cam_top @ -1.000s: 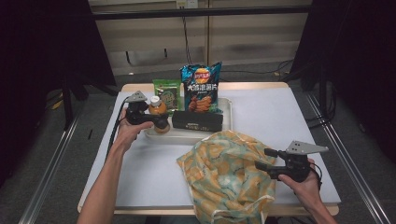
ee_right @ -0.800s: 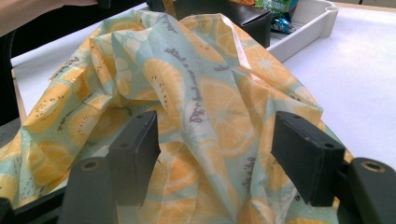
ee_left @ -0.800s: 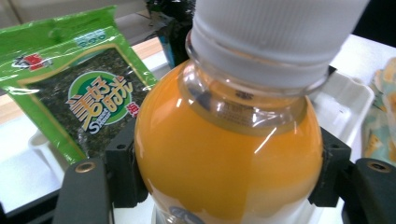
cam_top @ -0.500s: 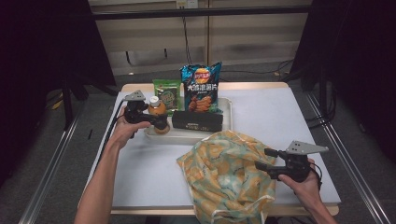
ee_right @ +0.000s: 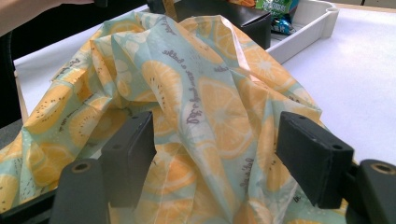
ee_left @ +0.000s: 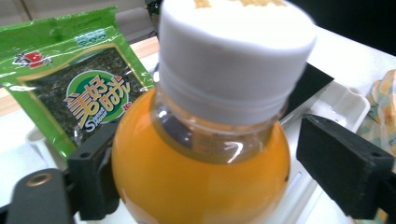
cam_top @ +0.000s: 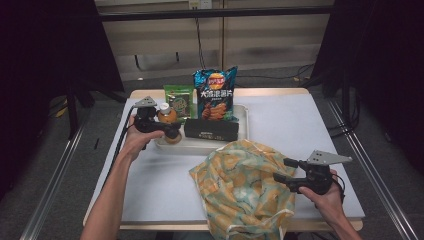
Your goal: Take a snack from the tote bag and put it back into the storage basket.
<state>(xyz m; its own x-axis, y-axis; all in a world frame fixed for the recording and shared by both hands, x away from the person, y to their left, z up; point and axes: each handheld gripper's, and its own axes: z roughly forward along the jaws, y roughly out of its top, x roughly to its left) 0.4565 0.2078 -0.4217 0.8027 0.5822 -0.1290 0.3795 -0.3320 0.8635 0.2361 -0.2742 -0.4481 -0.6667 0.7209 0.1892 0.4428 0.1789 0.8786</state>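
White table [cam_top: 300, 125] under both tongs, left tongs [cam_top: 172, 131] just opened around orange bottle [cam_top: 167, 116] in white tray [cam_top: 240, 131], right tongs [cam_top: 281, 170] open astride orange-print bag [cam_top: 240, 190], dark room beyond.

Orange bottle [ee_left: 196, 186] with white cap [ee_left: 236, 51]; pale-green bag [cam_top: 242, 187] printed with orange slices.

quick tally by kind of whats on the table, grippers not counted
Snack bags: 2, chip bag and seaweed pack
Bottles: 1, orange drink bottle
Black boxes: 1, black box
Trays: 1, white tray
Fabric bags: 1, orange-print bag
Total: 6
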